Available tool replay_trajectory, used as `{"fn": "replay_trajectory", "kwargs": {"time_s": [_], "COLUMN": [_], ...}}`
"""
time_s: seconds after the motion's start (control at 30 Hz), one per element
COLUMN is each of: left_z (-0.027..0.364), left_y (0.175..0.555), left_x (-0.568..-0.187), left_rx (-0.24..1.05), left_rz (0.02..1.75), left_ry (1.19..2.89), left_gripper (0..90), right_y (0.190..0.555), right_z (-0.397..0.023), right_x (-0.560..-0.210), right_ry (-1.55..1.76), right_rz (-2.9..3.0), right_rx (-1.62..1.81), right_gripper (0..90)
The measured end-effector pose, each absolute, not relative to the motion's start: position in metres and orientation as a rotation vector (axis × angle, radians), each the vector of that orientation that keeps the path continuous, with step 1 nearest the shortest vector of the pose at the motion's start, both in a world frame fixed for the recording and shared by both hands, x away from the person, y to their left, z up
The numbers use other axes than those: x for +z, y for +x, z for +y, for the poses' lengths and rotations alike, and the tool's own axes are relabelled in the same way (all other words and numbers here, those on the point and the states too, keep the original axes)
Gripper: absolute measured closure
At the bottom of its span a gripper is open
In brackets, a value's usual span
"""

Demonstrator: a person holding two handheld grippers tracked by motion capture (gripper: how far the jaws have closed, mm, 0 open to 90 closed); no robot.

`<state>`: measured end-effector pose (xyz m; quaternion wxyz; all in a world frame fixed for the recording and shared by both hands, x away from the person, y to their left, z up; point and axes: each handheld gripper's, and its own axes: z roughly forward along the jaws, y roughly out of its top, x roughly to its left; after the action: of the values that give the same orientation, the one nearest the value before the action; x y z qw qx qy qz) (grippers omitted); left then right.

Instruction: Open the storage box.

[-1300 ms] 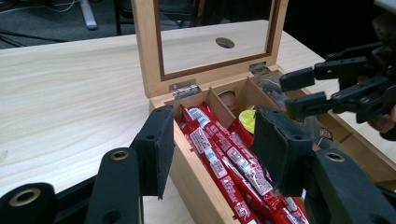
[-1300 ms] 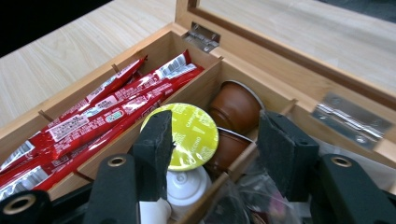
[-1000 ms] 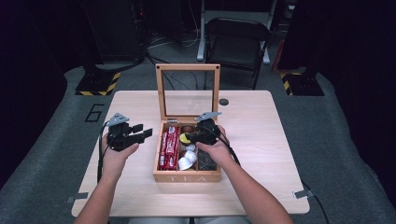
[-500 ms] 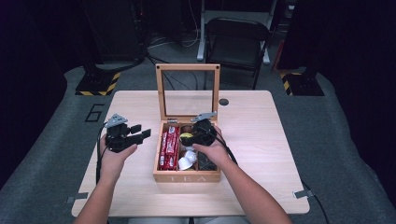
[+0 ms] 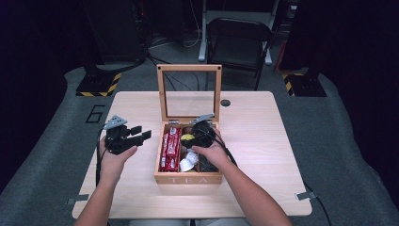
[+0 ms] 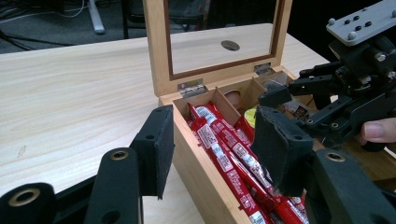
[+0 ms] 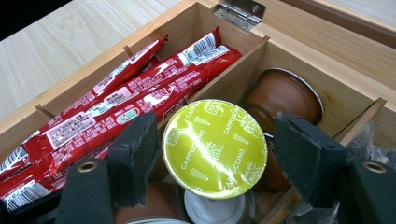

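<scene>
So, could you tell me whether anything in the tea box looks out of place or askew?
One thing: in the middle compartment of the tea box, the yellow-lidded cappuccino capsule sits tilted on top of the other capsules rather than nested among them. The right claw straddles it, open. The red sachets lie neatly alongside.

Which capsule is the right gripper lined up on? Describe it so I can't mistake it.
Start at the open wooden tea box in the middle of the table. In its centre compartment, right of the red stick packets, sits the capsule between the right gripper's open fingers. It alone has a shiny yellow-green foil lid printed CAPPUCCINO; its neighbours are brown or white.
</scene>
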<state>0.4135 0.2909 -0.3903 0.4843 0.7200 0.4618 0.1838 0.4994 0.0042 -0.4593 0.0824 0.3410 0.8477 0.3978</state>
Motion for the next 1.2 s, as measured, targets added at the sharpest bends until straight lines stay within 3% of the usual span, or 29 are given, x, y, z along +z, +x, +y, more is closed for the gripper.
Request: {"fn": "replay_trajectory", "kwargs": {"time_s": [1.2], "left_z": [0.2929], "left_y": [0.4124], "left_x": [-0.3898], "left_rx": [0.452], "left_rz": [1.123], "left_ry": [1.747], "left_gripper": [48.1], "right_y": [0.4982], "right_z": [0.0095], "right_x": [-0.4626], "right_ry": [0.994], "right_rz": [2.54], "right_rx": [1.176], "right_gripper": [37.2]}}
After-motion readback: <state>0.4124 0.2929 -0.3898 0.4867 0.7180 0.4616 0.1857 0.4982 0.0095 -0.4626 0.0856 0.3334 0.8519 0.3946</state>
